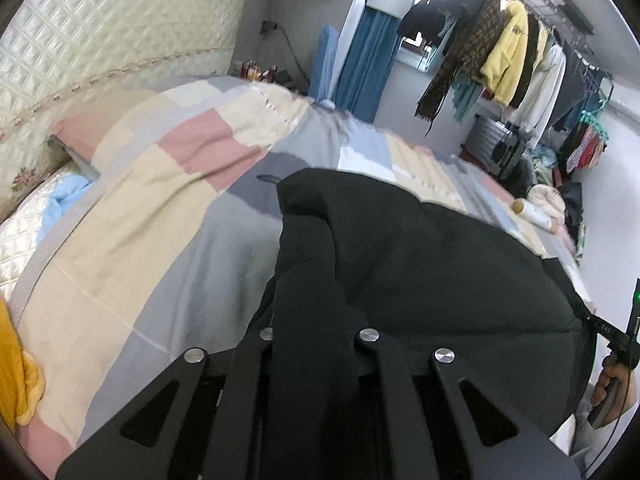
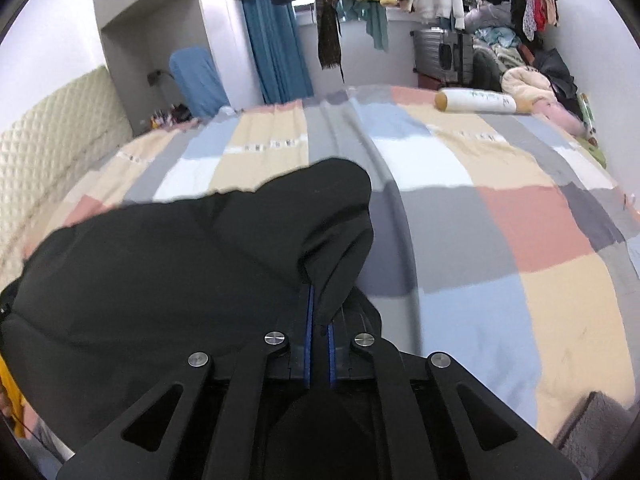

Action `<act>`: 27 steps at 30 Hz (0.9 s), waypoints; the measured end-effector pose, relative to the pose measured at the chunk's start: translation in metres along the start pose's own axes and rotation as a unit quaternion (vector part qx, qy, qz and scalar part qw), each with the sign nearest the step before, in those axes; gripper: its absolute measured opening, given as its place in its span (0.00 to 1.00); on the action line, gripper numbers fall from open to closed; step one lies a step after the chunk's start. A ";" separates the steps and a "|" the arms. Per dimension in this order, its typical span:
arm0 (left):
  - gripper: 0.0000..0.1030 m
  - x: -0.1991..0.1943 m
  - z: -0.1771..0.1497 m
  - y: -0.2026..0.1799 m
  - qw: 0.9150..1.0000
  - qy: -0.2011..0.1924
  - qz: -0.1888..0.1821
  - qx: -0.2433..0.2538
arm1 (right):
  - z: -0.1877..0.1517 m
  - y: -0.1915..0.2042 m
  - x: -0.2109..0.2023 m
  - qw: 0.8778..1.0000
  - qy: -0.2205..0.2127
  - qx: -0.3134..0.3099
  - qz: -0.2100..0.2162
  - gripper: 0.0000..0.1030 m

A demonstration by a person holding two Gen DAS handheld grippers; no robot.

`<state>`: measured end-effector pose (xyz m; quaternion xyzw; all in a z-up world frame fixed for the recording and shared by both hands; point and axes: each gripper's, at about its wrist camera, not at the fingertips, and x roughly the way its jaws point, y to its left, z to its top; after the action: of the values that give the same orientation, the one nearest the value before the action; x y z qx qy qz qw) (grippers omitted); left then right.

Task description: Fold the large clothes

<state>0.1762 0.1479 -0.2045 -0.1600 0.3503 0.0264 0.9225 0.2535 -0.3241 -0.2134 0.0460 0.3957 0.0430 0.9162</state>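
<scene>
Both tongs, left tongs [image 1: 316, 320] and right tongs [image 2: 318, 320], pinch the black coat [image 1: 420, 264]. It stretches sideways between them. Far ahead lies the bed [image 2: 500, 220].

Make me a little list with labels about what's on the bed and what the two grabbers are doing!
garment: black garment, bunched up on the bed
bed cover: patchwork quilt in pink, blue, grey and cream squares
left gripper: shut on the black garment
right gripper: shut, a fold of the black garment pinched between its blue pads
also on bed: white roll at the far edge
background: clothes on a rail, blue curtain
</scene>
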 end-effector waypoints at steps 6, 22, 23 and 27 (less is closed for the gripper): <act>0.10 0.021 -0.015 -0.001 0.998 0.044 0.041 0.018 | -0.024 0.003 0.032 0.998 0.061 -0.014 -0.028 0.01; 0.58 0.015 -0.016 0.006 0.998 0.037 0.056 0.012 | -0.022 -0.011 0.029 0.996 0.071 0.051 -0.002 0.09; 0.65 0.013 -0.016 0.007 0.998 0.039 0.055 0.009 | -0.022 -0.011 0.028 0.996 0.069 0.057 0.002 0.19; 0.77 0.005 -0.014 0.003 0.998 0.030 0.046 0.012 | -0.020 -0.007 0.016 0.996 0.057 0.059 0.023 0.33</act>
<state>0.1701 0.1464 -0.2184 -0.1335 0.3853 0.0596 0.9111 0.2500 -0.3283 -0.2394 0.1069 0.4482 0.0430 0.8865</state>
